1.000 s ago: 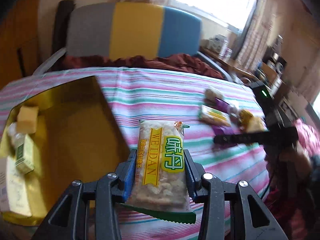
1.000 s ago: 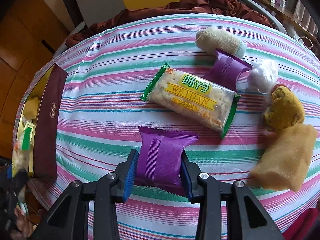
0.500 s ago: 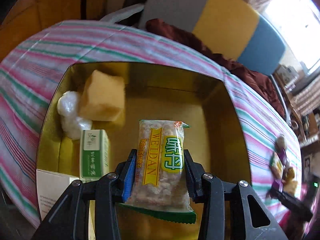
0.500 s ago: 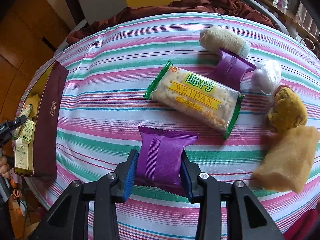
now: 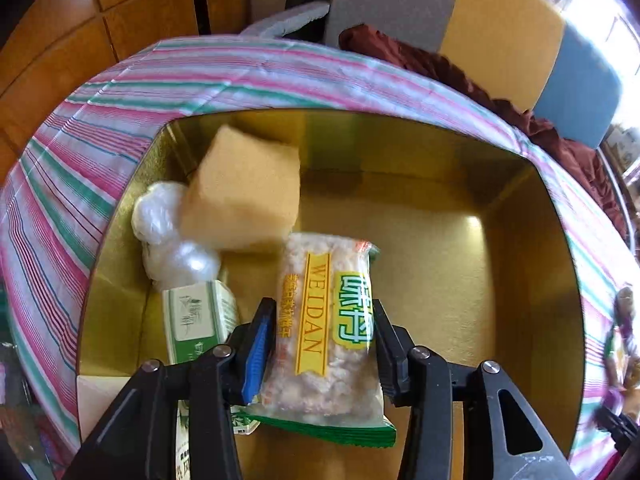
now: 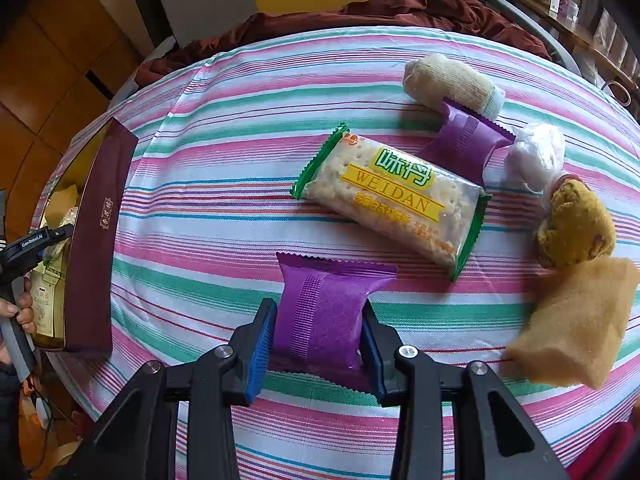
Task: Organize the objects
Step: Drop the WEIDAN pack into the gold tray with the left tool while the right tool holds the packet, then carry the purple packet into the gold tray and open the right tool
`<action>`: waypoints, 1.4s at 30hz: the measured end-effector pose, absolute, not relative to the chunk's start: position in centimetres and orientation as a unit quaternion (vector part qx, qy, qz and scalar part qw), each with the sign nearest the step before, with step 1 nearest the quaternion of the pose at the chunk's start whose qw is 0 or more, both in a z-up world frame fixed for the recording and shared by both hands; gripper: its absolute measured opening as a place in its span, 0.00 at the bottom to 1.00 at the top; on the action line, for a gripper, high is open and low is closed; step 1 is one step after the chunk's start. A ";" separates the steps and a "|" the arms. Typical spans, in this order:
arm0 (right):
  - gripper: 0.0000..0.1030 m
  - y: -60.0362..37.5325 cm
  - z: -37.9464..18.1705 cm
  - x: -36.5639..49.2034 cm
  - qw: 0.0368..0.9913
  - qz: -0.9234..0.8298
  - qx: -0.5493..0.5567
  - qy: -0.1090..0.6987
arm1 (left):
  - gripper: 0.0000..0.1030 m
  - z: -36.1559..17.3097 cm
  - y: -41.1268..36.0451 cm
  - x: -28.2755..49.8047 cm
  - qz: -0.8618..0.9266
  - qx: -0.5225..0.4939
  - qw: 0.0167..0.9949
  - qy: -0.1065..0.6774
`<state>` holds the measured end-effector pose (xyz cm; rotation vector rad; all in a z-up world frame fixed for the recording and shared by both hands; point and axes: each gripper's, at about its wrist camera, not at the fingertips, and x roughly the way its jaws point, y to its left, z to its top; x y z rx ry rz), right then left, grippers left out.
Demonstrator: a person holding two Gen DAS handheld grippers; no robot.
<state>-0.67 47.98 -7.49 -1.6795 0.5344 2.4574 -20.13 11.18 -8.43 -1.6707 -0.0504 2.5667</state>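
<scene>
Now our left hand-held gripper [image 5: 320,344], a second before over the striped tabletop [image 5: 80,184], hung above the gold box [image 5: 460,280], jaws opening around the Weidan cracker pack [image 5: 324,336]. Lower centre, our right hand-held gripper [image 6: 316,340] still pinched the purple packet [image 6: 324,312].

Gold-lined rectangular box [image 5: 460,248]: near wall cut off by the left wrist view's lower edge; in the right wrist view only its maroon outer side shows, contents mostly hidden.
White printed paper carton [image 5: 188,452]: largely behind the left gripper's frame, print unreadable.
Green-and-white small carton [image 5: 196,316]: lower end hidden behind the fingers [image 5: 256,344].
Clear green-edged cracker packet [image 5: 324,336]: sides covered by the finger pads.
Blurred snack heap [image 5: 624,344]: at the right edge, items indistinguishable.
Tan rectangular sponge block [image 6: 576,320]: motion-blurred outline.
Person's hand [image 6: 20,312]: cut by the left edge.
</scene>
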 end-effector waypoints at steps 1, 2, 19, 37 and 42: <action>0.38 48.0 -7.5 -0.7 0.059 0.811 -0.554 0.176 | 0.46 -8.4 11.2 -20.2 0.839 -0.543 0.040 -0.017; 0.38 48.0 -7.5 -0.7 0.059 0.811 -0.554 0.176 | 0.46 -8.2 11.2 -20.1 0.841 -0.539 0.042 -0.016; 0.38 47.8 -6.2 -0.3 0.049 0.821 -0.532 0.201 | 0.57 0.8 3.4 -12.5 0.902 -0.413 0.097 -0.079; 0.38 18.5 -3.0 -9.4 -0.205 0.801 -0.557 0.079 | 0.57 -1.0 -4.2 -6.5 0.911 -0.396 0.061 -0.092; 0.38 14.5 -5.7 -10.8 -0.206 0.774 -0.595 0.066 | 0.59 -1.5 -5.3 -6.3 0.912 -0.396 0.054 -0.095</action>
